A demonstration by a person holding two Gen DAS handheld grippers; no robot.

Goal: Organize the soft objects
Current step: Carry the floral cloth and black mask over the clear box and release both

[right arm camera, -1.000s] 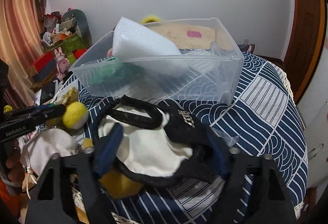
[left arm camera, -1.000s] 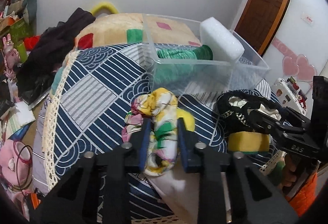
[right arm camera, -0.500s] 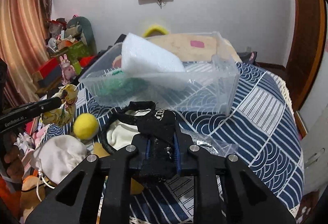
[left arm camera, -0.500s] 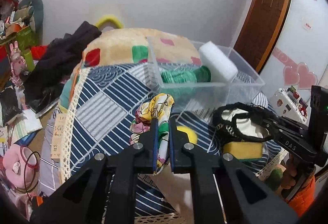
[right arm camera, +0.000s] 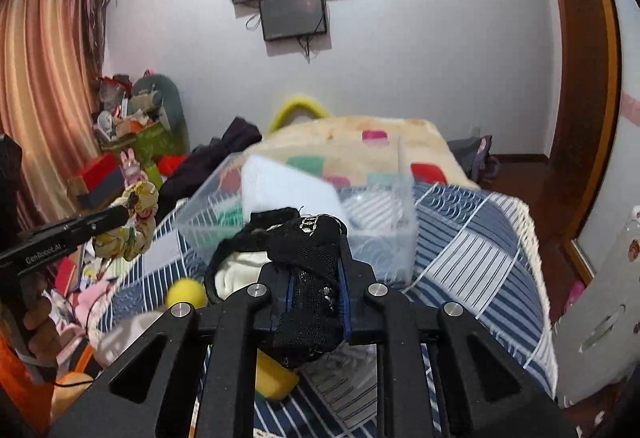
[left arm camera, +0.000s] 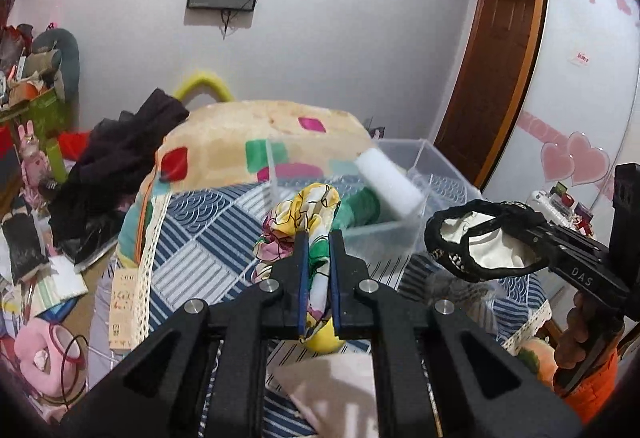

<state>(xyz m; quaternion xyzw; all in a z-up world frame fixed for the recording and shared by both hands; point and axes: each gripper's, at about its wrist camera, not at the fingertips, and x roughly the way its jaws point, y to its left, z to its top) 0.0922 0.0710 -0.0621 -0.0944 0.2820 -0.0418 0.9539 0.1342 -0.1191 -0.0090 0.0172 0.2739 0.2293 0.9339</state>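
My left gripper (left arm camera: 318,238) is shut on a yellow floral cloth (left arm camera: 304,213) and holds it above the bed; the cloth also shows in the right wrist view (right arm camera: 132,222). My right gripper (right arm camera: 316,270) is shut on a black and cream cap (right arm camera: 296,242), lifted off the bed; the cap also shows in the left wrist view (left arm camera: 476,242). The clear plastic bin (right arm camera: 384,250) stands ahead of both grippers, holding a white foam block (left arm camera: 390,185) and a green item (left arm camera: 360,205).
A yellow ball (right arm camera: 186,292), a yellow sponge (right arm camera: 274,378) and a cream cloth (left arm camera: 336,386) lie on the striped blue blanket (right arm camera: 472,250). A patterned pillow (left arm camera: 256,133) and dark clothes (left arm camera: 120,157) lie behind the bin. Clutter fills the floor at left.
Both grippers closed on their items and rose: the left lifted the floral cloth, the right lifted the black and cream cap off the yellow sponge, toward the bin.
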